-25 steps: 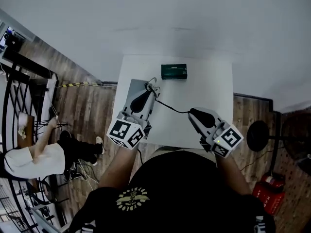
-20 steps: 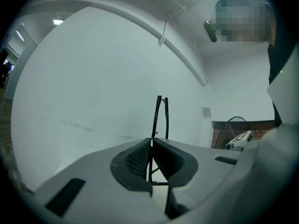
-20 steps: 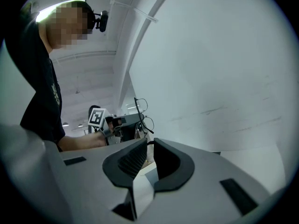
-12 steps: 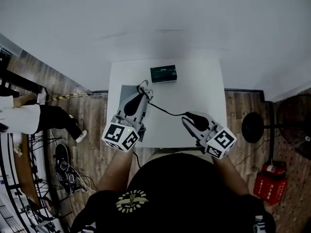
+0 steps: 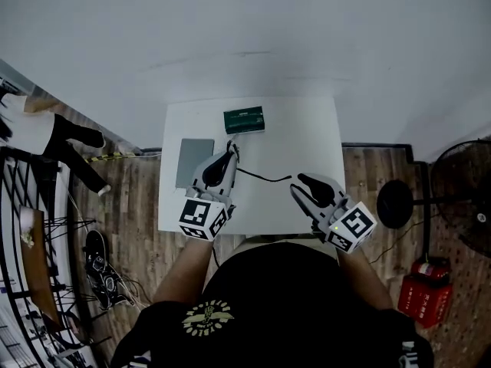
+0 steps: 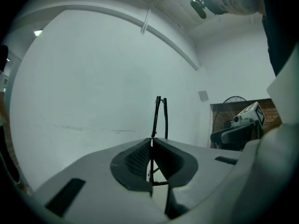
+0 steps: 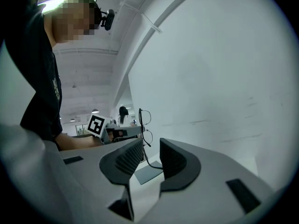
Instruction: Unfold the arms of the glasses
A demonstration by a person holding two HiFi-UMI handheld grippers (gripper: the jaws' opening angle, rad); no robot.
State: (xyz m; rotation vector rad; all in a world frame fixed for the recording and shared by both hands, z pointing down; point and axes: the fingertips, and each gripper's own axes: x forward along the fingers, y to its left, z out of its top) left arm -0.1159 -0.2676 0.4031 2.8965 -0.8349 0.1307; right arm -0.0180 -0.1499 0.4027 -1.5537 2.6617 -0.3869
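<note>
The left tool [image 5: 229,152] is closed on the glasses [image 5: 261,178]. In the left gripper view its two pads meet on a thin black part of the frame [image 6: 160,115], and the rest of the frame stands up beyond the tips. The glasses are held near the middle of the white tabletop [image 5: 307,136], between a green box [image 5: 244,119] and the person; how far above it I cannot tell. A grey pad [image 5: 194,162] lies just beside the left tool.

One arm of the glasses stretches from the frame toward the right tool [image 5: 301,181], so this arm looks already unfolded. The right tool's jaws have just been opening and now stand moderately wide. In the right gripper view the end of the arm [image 7: 145,158] lies between them, but the pads do not seem to press on it. I cannot tell if the second arm is folded or open.

I think the main danger is at the release. If the right tool pulls away before the arm end is clear of its jaws, it can catch the thin wire and bend the hinge too far. The left tool holds only a very thin piece, so a sideways pull or a twist could turn the frame in the pads or make it slip out and drop on the tabletop. Pressing harder could bend the frame.
</note>
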